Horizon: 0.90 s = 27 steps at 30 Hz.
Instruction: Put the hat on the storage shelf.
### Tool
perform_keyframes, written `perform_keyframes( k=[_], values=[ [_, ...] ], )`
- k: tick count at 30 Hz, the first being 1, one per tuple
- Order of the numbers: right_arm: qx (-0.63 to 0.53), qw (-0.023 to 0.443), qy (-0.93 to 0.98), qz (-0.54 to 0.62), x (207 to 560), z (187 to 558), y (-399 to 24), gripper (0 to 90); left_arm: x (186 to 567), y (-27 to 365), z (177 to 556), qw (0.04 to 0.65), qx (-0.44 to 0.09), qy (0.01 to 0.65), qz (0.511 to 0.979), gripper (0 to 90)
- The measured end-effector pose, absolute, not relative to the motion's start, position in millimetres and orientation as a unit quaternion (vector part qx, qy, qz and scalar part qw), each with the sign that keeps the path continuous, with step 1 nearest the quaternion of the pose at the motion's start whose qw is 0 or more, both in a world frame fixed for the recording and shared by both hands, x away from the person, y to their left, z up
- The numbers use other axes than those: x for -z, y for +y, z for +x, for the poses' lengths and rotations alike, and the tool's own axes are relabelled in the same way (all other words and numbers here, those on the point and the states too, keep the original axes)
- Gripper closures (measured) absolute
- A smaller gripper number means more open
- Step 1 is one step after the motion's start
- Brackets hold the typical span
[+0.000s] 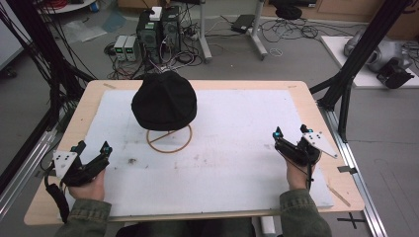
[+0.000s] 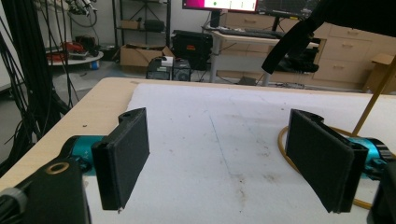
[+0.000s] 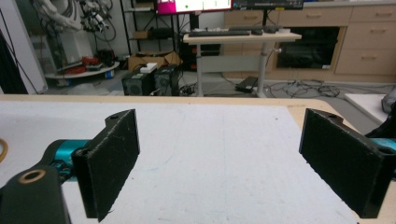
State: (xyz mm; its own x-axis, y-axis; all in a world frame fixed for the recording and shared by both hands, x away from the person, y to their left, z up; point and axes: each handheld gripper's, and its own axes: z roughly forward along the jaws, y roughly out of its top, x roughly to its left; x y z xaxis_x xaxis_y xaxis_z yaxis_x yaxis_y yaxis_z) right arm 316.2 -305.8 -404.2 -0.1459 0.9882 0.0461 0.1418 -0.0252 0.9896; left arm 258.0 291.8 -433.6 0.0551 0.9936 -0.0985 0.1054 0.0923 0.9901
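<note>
One wide light-wood table point(image 1: 59, 143) carries a white foam mat point(image 1: 237, 148) across nearly all of its top. Toward twelve o'clock on that mat, a shade to the eleven side, a black knitted beanie point(image 1: 164, 101) sits upright on a thin tan wire stand with a ring foot point(image 1: 169, 139); the hat hides the stem's upper part, and the ring lies flat on the mat at the hat's six o'clock.

The left gripper point(image 1: 92, 149) rests at about eight o'clock, near the mat's edge, held in a hand point(image 1: 89, 186) with an olive sleeve. Its jaws are spread wide and clasp nothing — the left gripper view shows bare mat between the two black pads point(image 2: 123, 151), with the stand's ring and rod off at three o'clock.

The right gripper point(image 1: 291, 134) lies at about four o'clock, well apart from the hat. Its jaws are likewise parted with only mat between the pads point(image 3: 112, 158).
</note>
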Motion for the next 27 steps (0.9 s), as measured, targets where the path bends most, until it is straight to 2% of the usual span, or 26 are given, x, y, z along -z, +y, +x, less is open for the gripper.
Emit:
perform_keyframes(
  k=[8, 27],
  values=[
    [-0.492, 0.417, 0.557, 0.523, 418.0, 310.6, -314.0, 11.3, 434.6, 292.5, 258.1, 0.510, -0.432, 0.536, 0.515, 21.9],
    [-0.488, 0.424, 0.550, 0.528, 418.5, 309.2, -311.8, 11.3, 435.2, 292.6, 258.3, 0.511, -0.430, 0.538, 0.514, 22.0]
  ],
)
